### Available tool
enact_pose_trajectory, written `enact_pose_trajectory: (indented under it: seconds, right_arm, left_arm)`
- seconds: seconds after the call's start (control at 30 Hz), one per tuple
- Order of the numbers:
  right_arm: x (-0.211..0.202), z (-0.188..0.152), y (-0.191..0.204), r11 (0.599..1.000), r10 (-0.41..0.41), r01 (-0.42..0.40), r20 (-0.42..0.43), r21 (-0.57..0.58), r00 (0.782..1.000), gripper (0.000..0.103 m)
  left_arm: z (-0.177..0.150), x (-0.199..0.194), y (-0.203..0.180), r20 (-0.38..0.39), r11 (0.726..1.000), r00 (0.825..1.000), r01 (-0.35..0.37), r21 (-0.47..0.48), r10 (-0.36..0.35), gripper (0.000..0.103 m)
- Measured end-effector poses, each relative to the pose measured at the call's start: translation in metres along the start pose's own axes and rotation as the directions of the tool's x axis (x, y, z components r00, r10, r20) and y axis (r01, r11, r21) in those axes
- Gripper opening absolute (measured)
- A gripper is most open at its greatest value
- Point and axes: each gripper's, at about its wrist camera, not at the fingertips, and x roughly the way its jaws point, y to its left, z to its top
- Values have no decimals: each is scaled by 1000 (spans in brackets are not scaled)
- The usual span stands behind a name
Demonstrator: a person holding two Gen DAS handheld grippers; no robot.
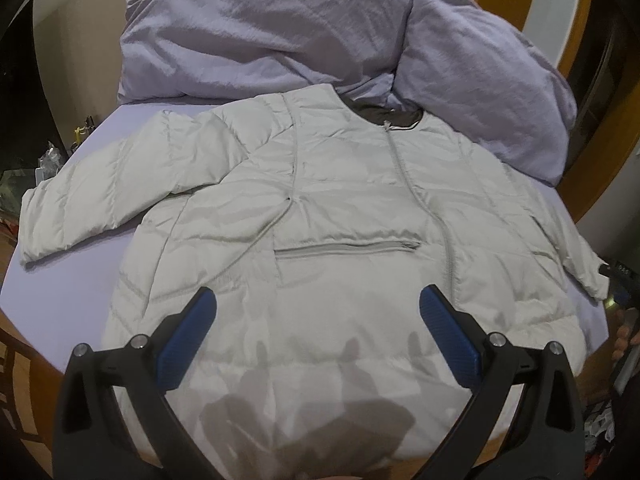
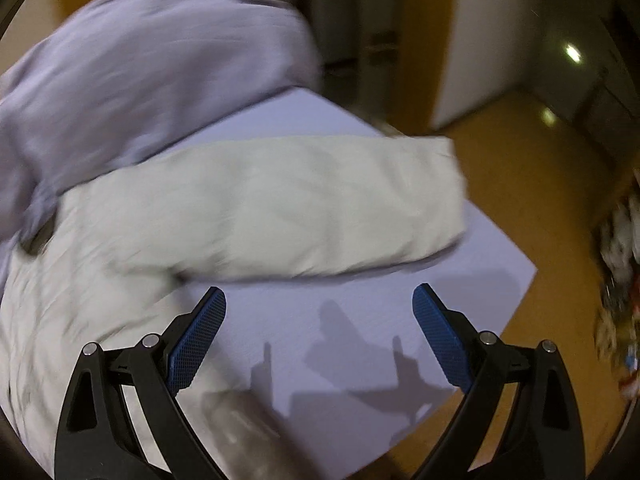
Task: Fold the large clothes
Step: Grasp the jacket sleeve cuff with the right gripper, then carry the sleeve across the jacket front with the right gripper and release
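A pale grey-white puffer jacket [image 1: 328, 216] lies front up on a lilac bed sheet [image 1: 60, 280], zipped, collar at the far side, both sleeves spread outward. My left gripper [image 1: 318, 304] is open and empty, above the jacket's lower hem. In the right wrist view, which is motion-blurred, the jacket's right sleeve [image 2: 304, 204] stretches across the sheet [image 2: 340, 340] toward the bed corner. My right gripper [image 2: 320, 300] is open and empty, above bare sheet just in front of that sleeve.
A lilac duvet [image 1: 256, 28] and a pillow [image 1: 480, 80] are piled at the head of the bed, behind the collar. The wooden floor [image 2: 520, 200] lies beyond the bed corner. Clutter sits on the floor at the right [image 2: 620, 300].
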Motion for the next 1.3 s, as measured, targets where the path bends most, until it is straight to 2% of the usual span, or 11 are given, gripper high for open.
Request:
enact_pose_trajectory:
  seconds: [0.13,0.3,0.43,0.5,0.6,0.7,0.8,0.87,0.97,1.2,1.3]
  right_arm:
    - [26,24,-50,988,-39,45,-43,147,998,96]
    - [46,34,-83,964,-35,59,-100,258,994,95]
    - [55,36,-103,944,-36,75,-125,321,992,85]
    - [51,37,-117,914,-73,112,-113,391,991,82]
    - [59,39,-132,883,-51,106,-131,458,990,82]
    - [62,36,-134,890,-22,82,-137,448,990,76]
    - [59,33,-129,905,30,25,-123,425,992,60]
    - [60,32,-121,916,79,-25,-117,400,990,38]
    - [51,35,-110,938,67,-28,-102,346,993,20]
    - [10,54,-62,970,133,-132,8,207,991,14]
    - [-13,63,-29,968,206,-210,40,135,978,14]
  left_arm:
    - [9,17,2,-23,1000,1000,-16,9,16,101]
    - [21,35,5,-50,1000,999,-16,9,16,101]
    - [28,44,4,-61,1000,998,-14,16,15,101]
    - [31,48,4,-64,1000,998,-19,19,20,101]
    - [34,52,6,-67,1000,997,-22,15,23,101]
    - [36,56,8,-75,1000,997,-27,12,27,101]
    - [38,60,10,-82,1000,996,-29,6,29,101]
    - [39,61,10,-84,1000,996,-30,5,30,101]
    - [41,63,11,-84,999,996,-32,2,32,101]
    - [47,66,19,-81,999,996,-31,-20,29,101]
    - [49,68,21,-82,999,996,-25,-28,23,101]
